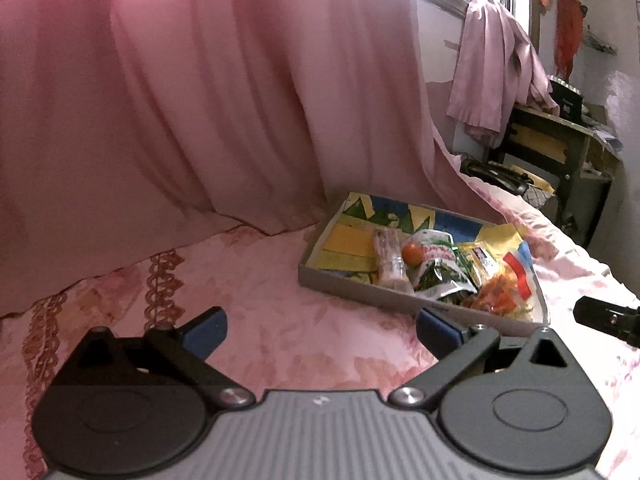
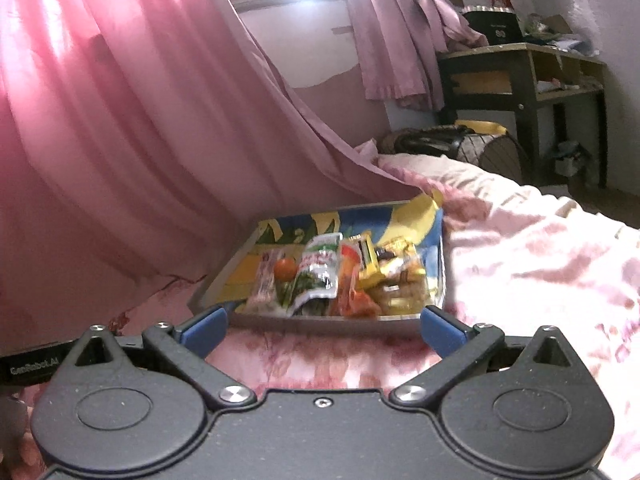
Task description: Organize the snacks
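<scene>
Left wrist view: nearest the lens the left gripper [image 1: 322, 330] is seen spread wide, blue-padded fingers [image 1: 208, 330] well apart, nothing held between them. Only pink floral bedspread [image 1: 256, 300] is seen under the gap. The shallow cardboard tray [image 1: 340, 278] is seen ahead and to the right, on the bedspread, its near wall just beyond the right finger. Inside the tray, packed toward its right half, are seen a long clear-wrapped bar [image 1: 390, 260], a small orange ball [image 1: 413, 253] beside it, a green-and-white pouch [image 1: 438, 268], and an orange snack bag [image 1: 494, 298] at the near right corner. The tray's left part is bare, its printed yellow-and-green lining exposed. A pink curtain [image 1: 180, 100] is hung behind. A black piece of the other tool is caught at the right edge.

Right wrist view: the right gripper [image 2: 323, 330] is likewise seen fully open and empty, fingers [image 2: 442, 330] set wide. The tray [image 2: 224, 276] is seen straight ahead, its near wall just past both fingertips, roughly spanning the gap. The bar [image 2: 262, 280], ball [image 2: 285, 269], pouch [image 2: 316, 276], orange bag [image 2: 356, 300] and yellow-wrapped snacks [image 2: 394, 270] are seen inside, somewhat blurred. A dark wooden desk [image 2: 524, 76] is seen far right.
</scene>
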